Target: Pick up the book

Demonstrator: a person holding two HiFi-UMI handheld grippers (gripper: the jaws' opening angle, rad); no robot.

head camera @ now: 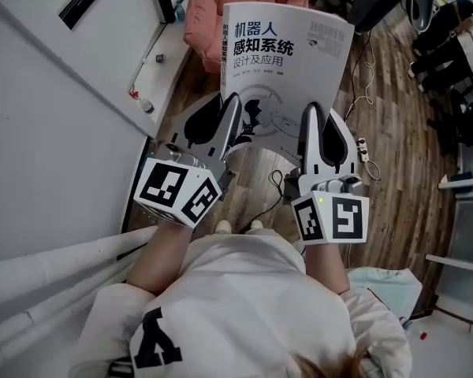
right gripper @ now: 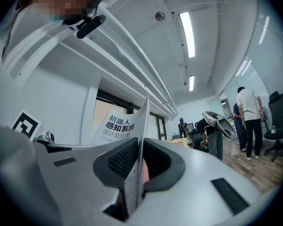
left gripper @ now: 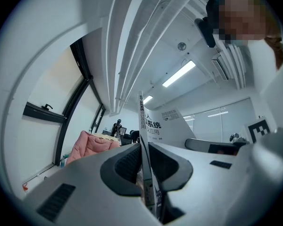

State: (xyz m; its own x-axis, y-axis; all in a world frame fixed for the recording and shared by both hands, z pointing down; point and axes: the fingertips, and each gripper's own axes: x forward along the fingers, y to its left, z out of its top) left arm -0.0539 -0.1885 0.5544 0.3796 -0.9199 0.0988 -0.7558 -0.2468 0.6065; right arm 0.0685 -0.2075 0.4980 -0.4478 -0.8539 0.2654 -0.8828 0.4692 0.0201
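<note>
Left gripper and right gripper grip the book, hiding its bottom

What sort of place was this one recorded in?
Probably an office or lab workspace: a wood-plank floor, ceiling strip lights, an office chair, and people standing in the background.

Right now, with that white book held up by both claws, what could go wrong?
The left claw and right claw pinch the white paperback book with black title only near its bottom edge. Most of it stands free above them, so it could flop over or slip out.
It is held over the brown wooden floor, near a white power strip; a drop would probably land there.
</note>
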